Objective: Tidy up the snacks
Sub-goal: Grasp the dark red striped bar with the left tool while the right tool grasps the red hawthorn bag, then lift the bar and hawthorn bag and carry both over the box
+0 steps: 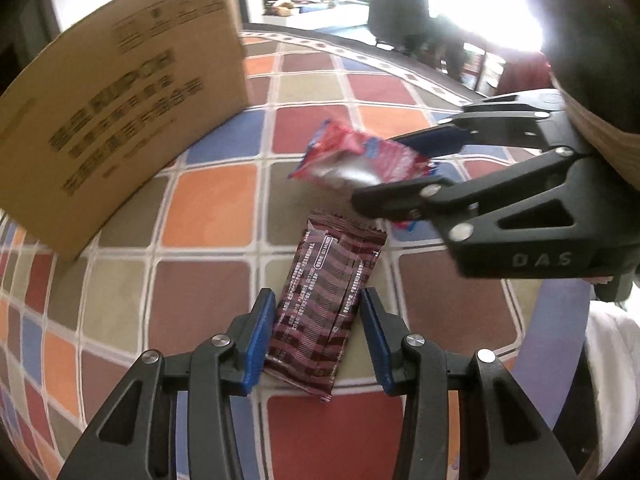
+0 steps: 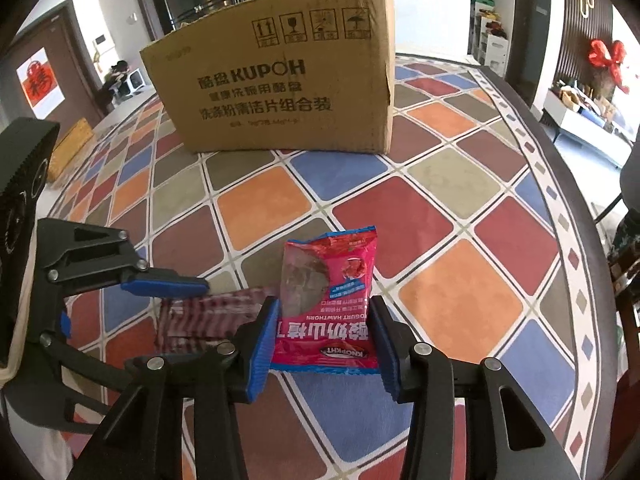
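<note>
With the left gripper (image 1: 316, 336) closed on the dark striped packet (image 1: 324, 312) and the right gripper (image 2: 326, 344) closed on the red packet (image 2: 328, 304), both just above the counter (image 2: 460, 216), lifting steadily toward the cardboard box (image 2: 276, 84) seemed wise.

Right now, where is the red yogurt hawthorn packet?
In the right wrist view the red yogurt hawthorn packet sits between the right hand-held gripper fingers, in front of the cardboard box, right of the striped maroon packet.

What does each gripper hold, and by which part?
Left gripper: dark striped packet, by its long edges. Right gripper: red packet, by its side edges.
</note>
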Action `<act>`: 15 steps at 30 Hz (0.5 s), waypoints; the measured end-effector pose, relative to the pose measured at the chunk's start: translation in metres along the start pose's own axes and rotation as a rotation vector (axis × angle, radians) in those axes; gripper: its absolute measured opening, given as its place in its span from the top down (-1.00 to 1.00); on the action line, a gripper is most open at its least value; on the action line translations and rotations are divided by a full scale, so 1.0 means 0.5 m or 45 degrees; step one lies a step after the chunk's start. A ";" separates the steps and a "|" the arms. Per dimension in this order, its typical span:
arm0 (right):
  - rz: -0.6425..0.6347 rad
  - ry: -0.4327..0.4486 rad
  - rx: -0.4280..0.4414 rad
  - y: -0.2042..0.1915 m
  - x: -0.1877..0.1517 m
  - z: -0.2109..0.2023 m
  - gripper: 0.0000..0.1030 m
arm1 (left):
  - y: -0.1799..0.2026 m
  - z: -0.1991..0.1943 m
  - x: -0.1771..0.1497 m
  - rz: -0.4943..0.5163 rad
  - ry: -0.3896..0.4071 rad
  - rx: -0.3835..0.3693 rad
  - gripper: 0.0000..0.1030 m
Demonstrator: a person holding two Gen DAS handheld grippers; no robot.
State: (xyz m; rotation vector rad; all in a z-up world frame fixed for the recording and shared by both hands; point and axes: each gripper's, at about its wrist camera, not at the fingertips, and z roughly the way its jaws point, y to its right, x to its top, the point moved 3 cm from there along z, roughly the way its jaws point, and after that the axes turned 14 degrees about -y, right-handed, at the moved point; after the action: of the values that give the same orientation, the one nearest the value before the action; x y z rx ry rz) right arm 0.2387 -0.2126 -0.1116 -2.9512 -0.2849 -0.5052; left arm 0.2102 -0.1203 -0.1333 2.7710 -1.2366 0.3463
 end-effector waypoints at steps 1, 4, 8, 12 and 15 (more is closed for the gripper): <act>-0.002 0.009 -0.009 -0.002 0.000 -0.003 0.12 | -0.002 -0.002 -0.004 -0.019 0.002 0.000 0.17; -0.006 0.030 -0.017 -0.008 0.001 -0.010 0.12 | -0.012 -0.008 -0.013 -0.091 0.016 0.015 0.17; 0.009 0.048 -0.002 -0.013 0.004 -0.016 0.12 | -0.028 -0.030 -0.023 -0.208 0.065 0.025 0.17; 0.038 0.061 0.020 -0.015 0.005 -0.020 0.11 | -0.042 -0.055 -0.026 -0.303 0.133 0.038 0.17; 0.044 0.081 0.020 -0.019 0.006 -0.028 0.11 | -0.050 -0.073 -0.025 -0.346 0.181 0.054 0.17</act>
State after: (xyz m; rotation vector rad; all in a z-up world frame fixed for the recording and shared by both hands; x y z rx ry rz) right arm 0.2350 -0.2053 -0.0966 -2.9127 -0.2300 -0.5877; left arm 0.2145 -0.0882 -0.1004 2.8414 -0.8179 0.5378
